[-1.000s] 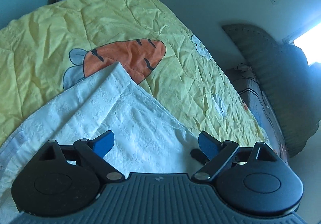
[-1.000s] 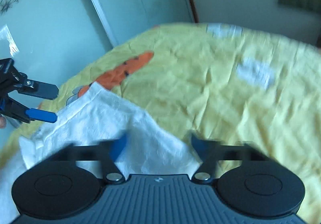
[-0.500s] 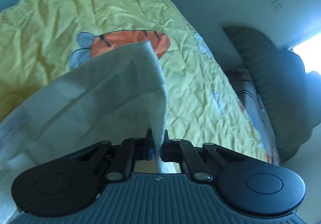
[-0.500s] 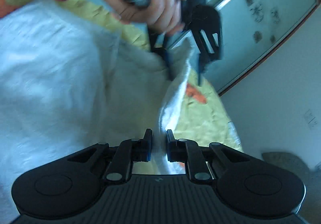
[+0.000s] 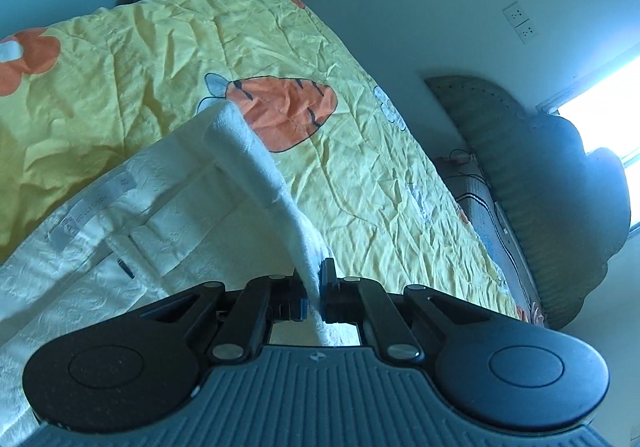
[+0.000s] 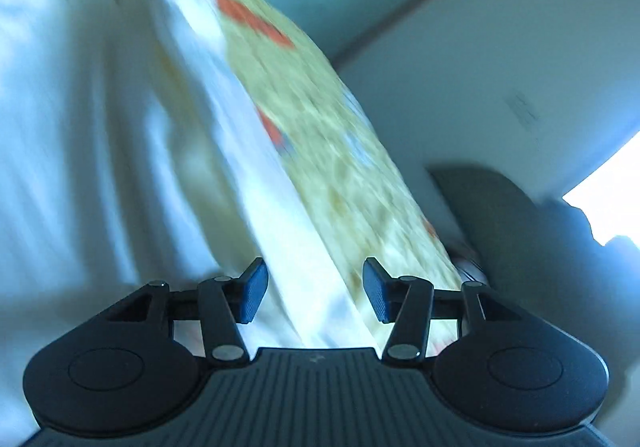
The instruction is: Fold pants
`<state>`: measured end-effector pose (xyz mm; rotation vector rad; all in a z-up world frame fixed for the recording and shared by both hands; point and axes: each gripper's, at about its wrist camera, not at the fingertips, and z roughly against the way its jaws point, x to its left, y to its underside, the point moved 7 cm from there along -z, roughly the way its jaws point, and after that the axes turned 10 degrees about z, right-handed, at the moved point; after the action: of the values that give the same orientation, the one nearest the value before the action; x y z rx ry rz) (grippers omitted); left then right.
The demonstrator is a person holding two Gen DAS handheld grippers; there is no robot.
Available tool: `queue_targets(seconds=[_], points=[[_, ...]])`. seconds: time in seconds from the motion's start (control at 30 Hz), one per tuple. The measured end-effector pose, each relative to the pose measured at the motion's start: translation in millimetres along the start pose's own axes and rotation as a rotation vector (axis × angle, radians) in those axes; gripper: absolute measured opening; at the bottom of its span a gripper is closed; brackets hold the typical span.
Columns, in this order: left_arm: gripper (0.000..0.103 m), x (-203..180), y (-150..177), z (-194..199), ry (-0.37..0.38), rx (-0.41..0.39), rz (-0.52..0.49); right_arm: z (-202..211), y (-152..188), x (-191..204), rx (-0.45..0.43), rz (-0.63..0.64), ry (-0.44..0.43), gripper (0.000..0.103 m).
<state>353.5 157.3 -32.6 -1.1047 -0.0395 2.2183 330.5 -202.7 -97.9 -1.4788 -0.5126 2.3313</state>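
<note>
Left tongs (image 5: 314, 297) clamped on a pulled-up edge of the white pants (image 5: 120, 215); the rest lies on the yellow bedspread (image 5: 360, 175), near-left. Long axis looks near-left to far-centre, tip toward the carrot print (image 5: 288, 111). Right tongs (image 6: 314, 295) have just been opening, cloth between the pads but not pinched. Keep the left edge taut and re-grip on the right before carrying the fold over.

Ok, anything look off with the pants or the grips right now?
One thing: only the left gripper pinches the white pants; the right gripper has just been opening, pads clear of the cloth, so that edge is loose.
</note>
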Motion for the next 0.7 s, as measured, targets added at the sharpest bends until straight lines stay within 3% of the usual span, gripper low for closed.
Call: queue_targets(seconds=[0.07,0.2,0.4,0.53,0.7], points=[[0.004,4,2,2,-0.014,-0.001,0.0,-8,12,-6,0.045,-0.045,0.011,0.006],[0.004,11,7,28,0.01,-0.014,-0.047,14,14,-13,0.041,-0.064,-0.001,0.003],[0.004,37,31,93,0.06,-0.002,-0.132,118,15,-12,-0.01,-0.107,-0.048,0.003],[0.004,71,54,129,0.05,0.002,-0.164,196,12,28,-0.013,-0.097,-0.152,0.003],[0.004,115,79,129,-0.047,0.066,-0.146,210,20,85,0.035,-0.088,-0.267,0.002]])
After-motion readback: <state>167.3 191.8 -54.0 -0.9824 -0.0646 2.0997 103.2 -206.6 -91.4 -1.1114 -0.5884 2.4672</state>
